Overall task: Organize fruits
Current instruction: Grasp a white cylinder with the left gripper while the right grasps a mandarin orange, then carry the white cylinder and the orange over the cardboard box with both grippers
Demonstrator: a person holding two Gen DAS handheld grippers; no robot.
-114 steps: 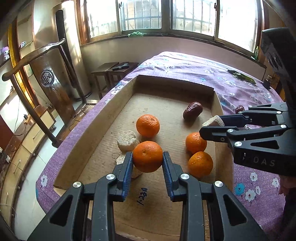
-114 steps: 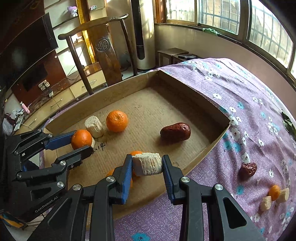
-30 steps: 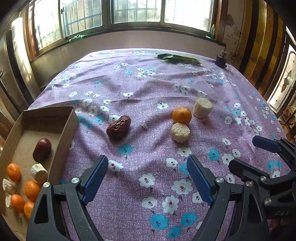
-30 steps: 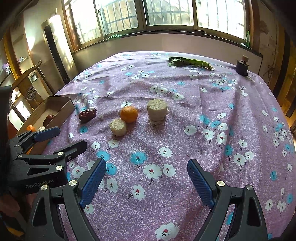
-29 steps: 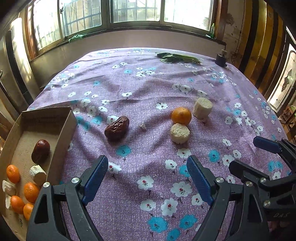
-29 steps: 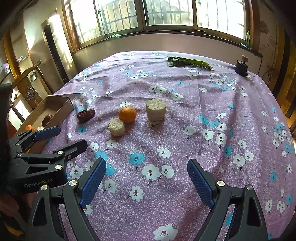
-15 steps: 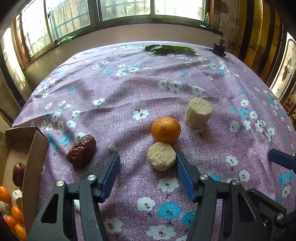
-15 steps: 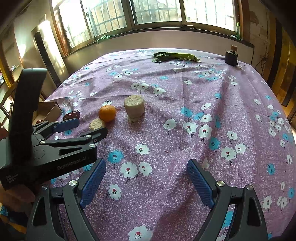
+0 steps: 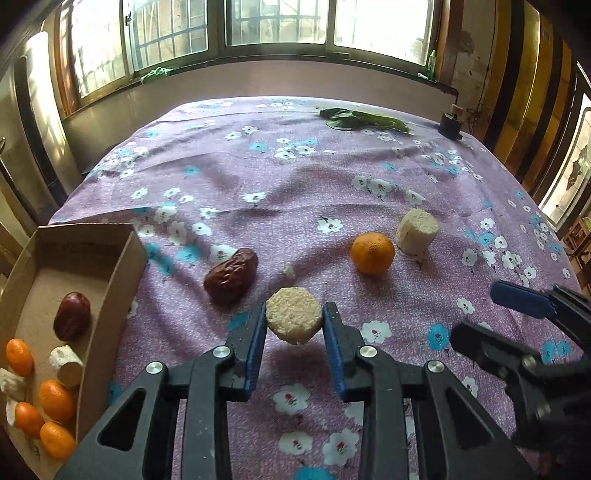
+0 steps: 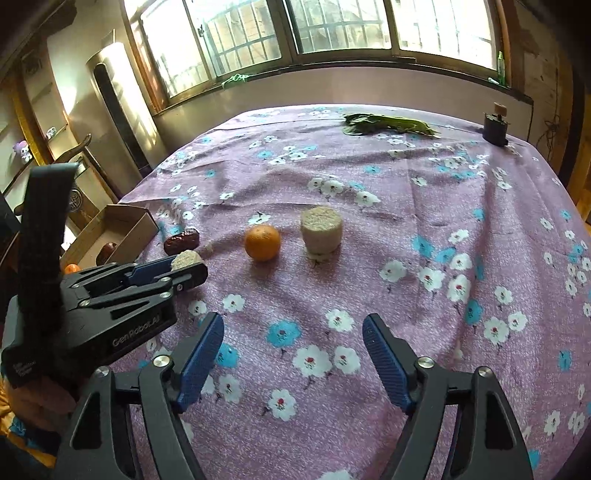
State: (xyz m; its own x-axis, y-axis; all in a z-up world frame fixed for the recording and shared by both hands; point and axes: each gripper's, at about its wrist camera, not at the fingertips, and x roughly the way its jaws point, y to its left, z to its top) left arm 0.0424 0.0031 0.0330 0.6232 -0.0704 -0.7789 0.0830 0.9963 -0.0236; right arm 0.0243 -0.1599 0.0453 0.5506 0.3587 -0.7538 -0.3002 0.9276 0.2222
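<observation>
A: On the purple floral-cloth table [image 9: 295, 177], brown cardboard box [image 9: 110, 280] at left. Left tongs [image 9: 294, 322] clamp the pale round fibrous chunk [image 9: 294, 320].

B: Right tongs [image 10: 293, 354] closing, nothing between.

A: Lift straight, clear the wrinkled dark-red date [image 9: 231, 275], carry to the box.

barred windows [image 9: 280, 26] — daylight, plaster wall [image 9: 258, 79]

On the bench [image 9: 258, 177], a box [image 9: 122, 280] is placed at the left; a date [image 9: 231, 275] lies right of it, then a mandarin [image 9: 372, 253], with a cut chunk [image 9: 417, 230] just beyond. Leaves [image 9: 364, 120] lie far.
</observation>
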